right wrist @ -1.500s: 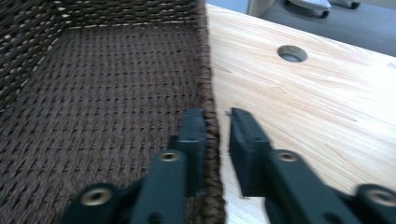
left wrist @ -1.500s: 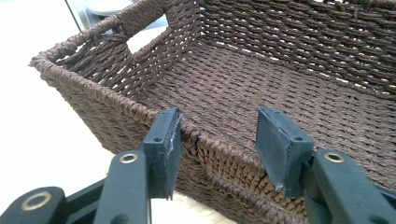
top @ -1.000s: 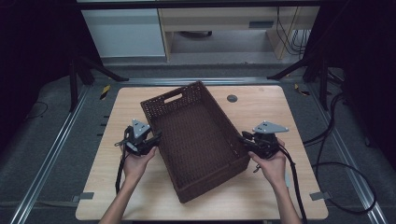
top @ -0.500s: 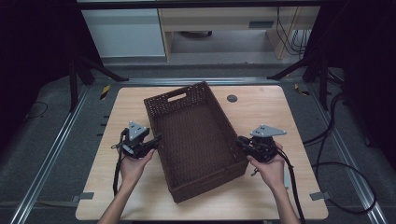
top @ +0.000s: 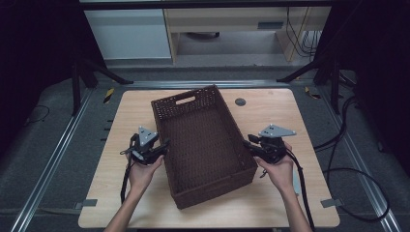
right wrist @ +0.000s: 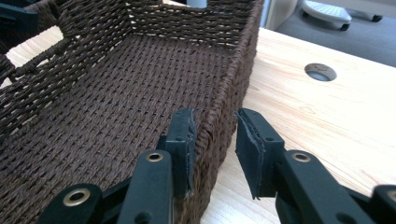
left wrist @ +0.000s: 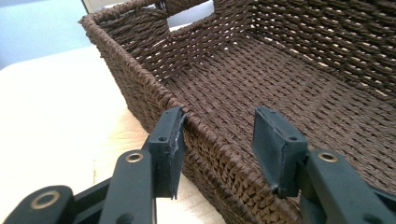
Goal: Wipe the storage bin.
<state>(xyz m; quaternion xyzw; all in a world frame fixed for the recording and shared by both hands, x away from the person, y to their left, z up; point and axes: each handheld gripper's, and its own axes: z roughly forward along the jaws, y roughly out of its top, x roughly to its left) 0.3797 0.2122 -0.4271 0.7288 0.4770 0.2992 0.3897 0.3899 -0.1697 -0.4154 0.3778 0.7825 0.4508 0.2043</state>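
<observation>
Basket straddled at nine and three o'clock by left gripper and right gripper, jaws loosened around its walls, may slip if lifted now.

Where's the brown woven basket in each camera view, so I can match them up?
High view: basket at table centre, angled, between both grippers.
Left gripper view: its side wall runs between the jaws.
Right gripper view: it spreads left, wall between the jaws.
Shared landmark: handle cutout in the end wall.
</observation>
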